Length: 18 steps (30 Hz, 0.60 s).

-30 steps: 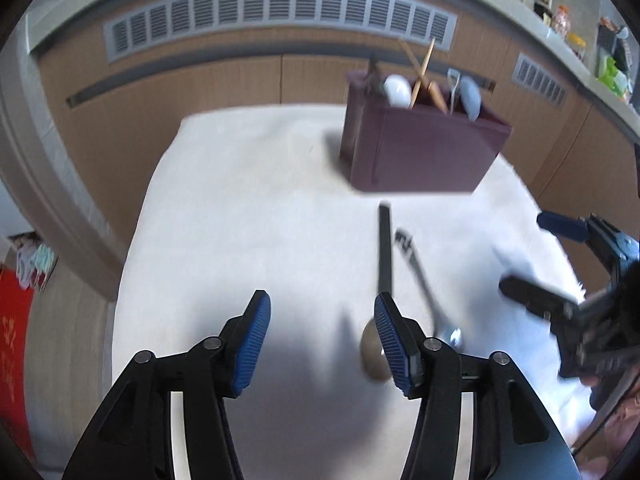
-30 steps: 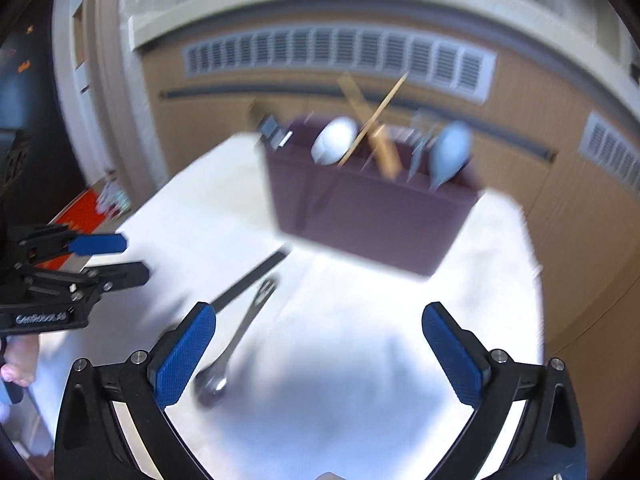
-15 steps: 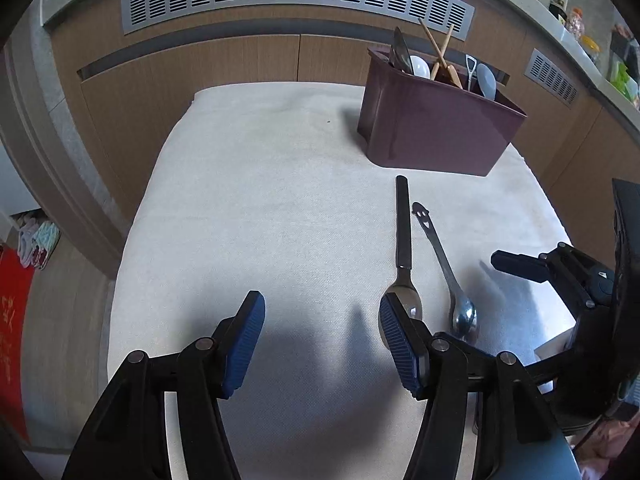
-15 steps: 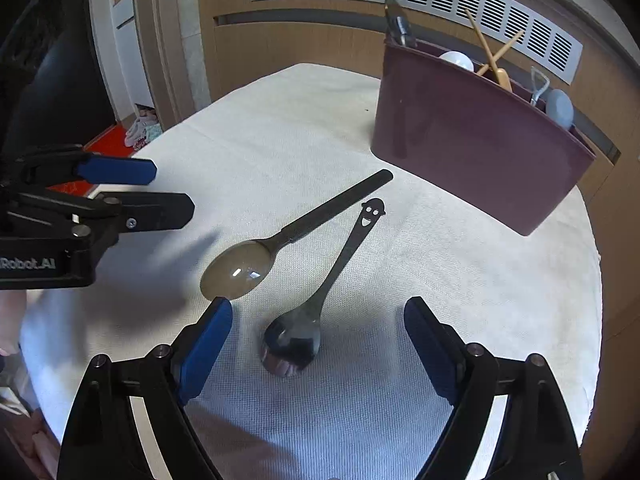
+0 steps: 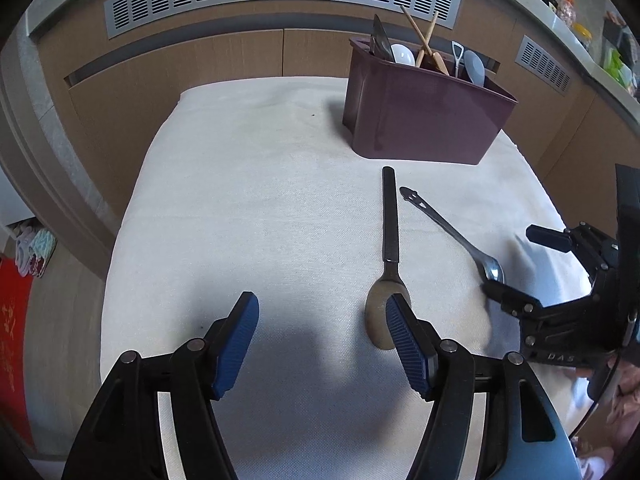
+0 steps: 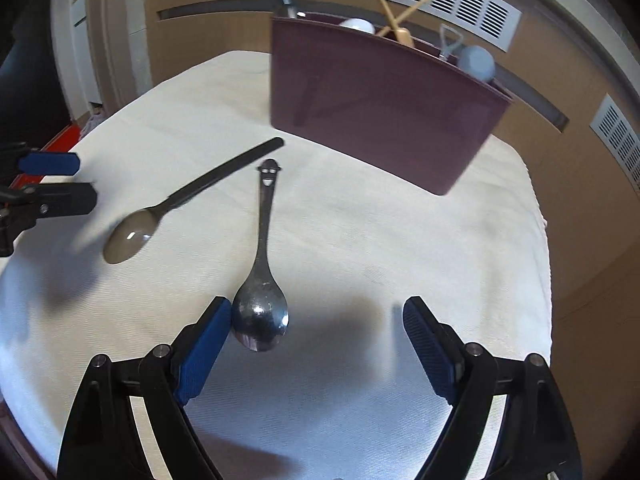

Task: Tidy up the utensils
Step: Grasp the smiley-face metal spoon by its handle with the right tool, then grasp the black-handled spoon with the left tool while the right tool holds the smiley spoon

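My right claw (image 6: 316, 320) hangs spread, empty, over the steel spoon (image 6: 261, 312) on the counter (image 6: 360, 240); my empty left claw (image 5: 322, 320) is opening beside the dark-handled spoon (image 5: 390, 240), both bound for the bin (image 5: 424, 120).

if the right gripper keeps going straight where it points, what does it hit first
Probably the steel spoon's bowl, just inside the right gripper's left finger, or the white cloth beside it. The jaws stand open and empty; depth is unclear.
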{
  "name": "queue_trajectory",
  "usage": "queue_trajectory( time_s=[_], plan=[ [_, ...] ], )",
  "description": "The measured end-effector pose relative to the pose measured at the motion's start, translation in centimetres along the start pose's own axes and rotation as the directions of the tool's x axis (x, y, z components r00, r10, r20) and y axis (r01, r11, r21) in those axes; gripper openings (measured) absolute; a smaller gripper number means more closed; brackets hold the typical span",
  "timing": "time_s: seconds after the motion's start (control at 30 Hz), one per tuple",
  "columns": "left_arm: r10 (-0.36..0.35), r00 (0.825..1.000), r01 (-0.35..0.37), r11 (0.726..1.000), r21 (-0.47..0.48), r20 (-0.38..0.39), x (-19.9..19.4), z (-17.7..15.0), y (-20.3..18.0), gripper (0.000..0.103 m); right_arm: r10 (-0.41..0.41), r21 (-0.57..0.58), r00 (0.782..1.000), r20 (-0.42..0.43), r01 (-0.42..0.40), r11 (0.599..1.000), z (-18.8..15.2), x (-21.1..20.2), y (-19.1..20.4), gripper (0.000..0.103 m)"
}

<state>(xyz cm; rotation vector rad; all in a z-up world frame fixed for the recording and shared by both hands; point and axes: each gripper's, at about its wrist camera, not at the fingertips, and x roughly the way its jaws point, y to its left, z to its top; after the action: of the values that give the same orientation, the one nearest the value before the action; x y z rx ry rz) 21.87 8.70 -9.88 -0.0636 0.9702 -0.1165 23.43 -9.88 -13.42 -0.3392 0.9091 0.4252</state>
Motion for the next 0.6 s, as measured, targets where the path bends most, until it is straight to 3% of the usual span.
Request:
queue_trajectory(
  time_s=[0.1, 0.17, 0.23, 0.43, 0.6],
  plan=[
    [0.001, 1.0, -0.001, 1.0, -0.003, -0.003, 0.1, 0.0, 0.1, 0.067, 0.071, 0.03, 0.997, 0.011, -0.072, 0.997, 0.7, -0.1, -0.2, 0.074],
    [0.001, 1.0, -0.001, 1.0, -0.006, -0.006, 0.2, 0.0, 0.2, 0.067, 0.14, 0.034, 0.99, 0.012, -0.141, 0.989, 1.4, 0.1, 0.2, 0.055],
    [0.004, 1.0, -0.004, 1.0, -0.01, -0.01, 0.2, -0.1, 0.4, 0.067, 0.181, 0.02, 0.984, 0.006, -0.181, 0.983, 2.2, 0.5, 0.9, 0.045],
    [0.006, 1.0, -0.007, 1.0, -0.019, -0.02, 0.2, -0.4, 0.9, 0.067, 0.18, -0.013, 0.984, -0.005, -0.18, 0.984, 3.8, 1.3, 2.9, 0.03],
    [-0.005, 1.0, 0.004, 1.0, -0.016, -0.024, 0.3, -0.4, 0.7, 0.067, 0.172, -0.032, 0.985, -0.009, -0.172, 0.984, 4.0, 1.4, 2.8, 0.027]
  ],
)
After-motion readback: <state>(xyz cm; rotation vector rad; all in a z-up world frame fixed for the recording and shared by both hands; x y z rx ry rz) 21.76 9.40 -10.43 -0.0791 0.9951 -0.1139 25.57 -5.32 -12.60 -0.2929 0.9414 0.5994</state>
